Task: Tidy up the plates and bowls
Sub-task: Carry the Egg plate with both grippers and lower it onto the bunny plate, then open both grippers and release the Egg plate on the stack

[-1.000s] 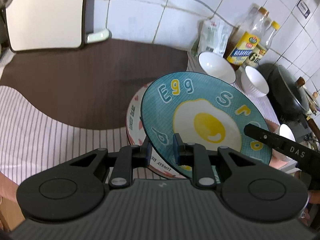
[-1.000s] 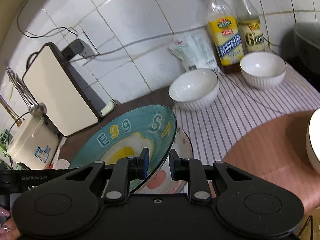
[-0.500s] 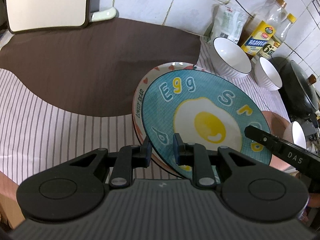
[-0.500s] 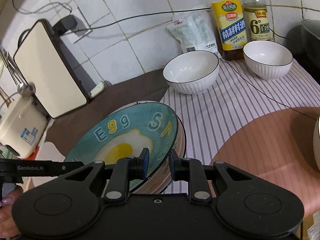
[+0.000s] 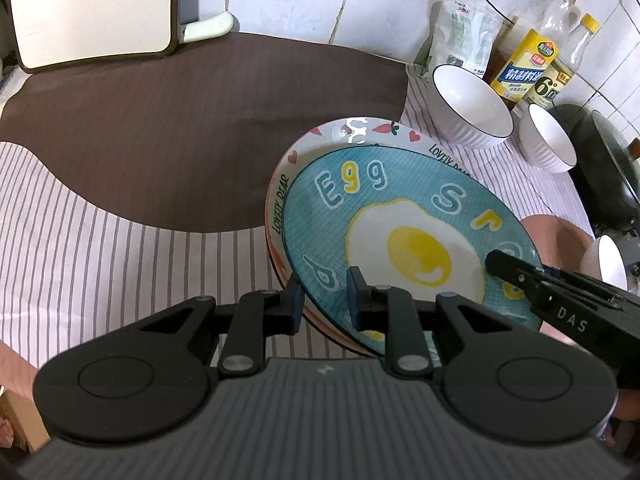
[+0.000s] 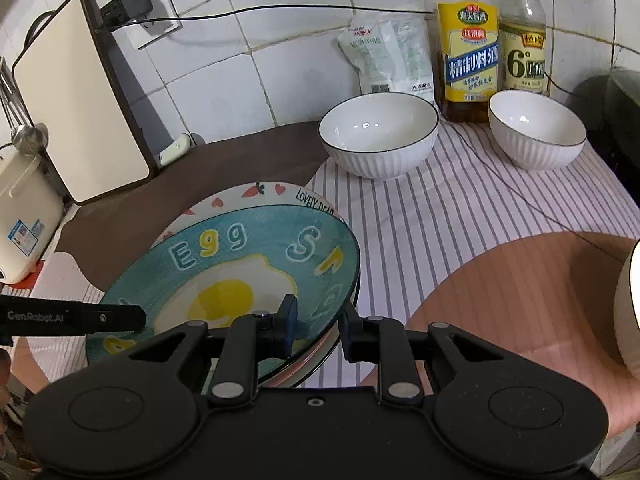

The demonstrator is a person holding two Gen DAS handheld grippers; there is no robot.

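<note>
The teal egg plate (image 5: 404, 240) is being held over the white heart-rimmed plate (image 5: 360, 132) on the striped cloth (image 5: 100, 248) of the counter. It is lying almost flat on that lower plate, whose rim is being left showing at the far side; whether the two are fully touching cannot be told.

The left gripper (image 5: 324, 300) is being kept clamped on the near edge of the egg plate, with one finger under the rim and the other on the plate's face. In the right wrist view the right gripper (image 6: 318, 326) is being held around the opposite edge, one finger on the teal face, the other outside the rim of the stack; a gap is being shown there, and whether the pads are pressing cannot be told.

Two white ribbed bowls (image 6: 378, 134) (image 6: 536, 130) are being left standing on the cloth by the tiled wall, in front of two bottles (image 6: 468, 52) and a white pouch (image 6: 386, 58).
</note>
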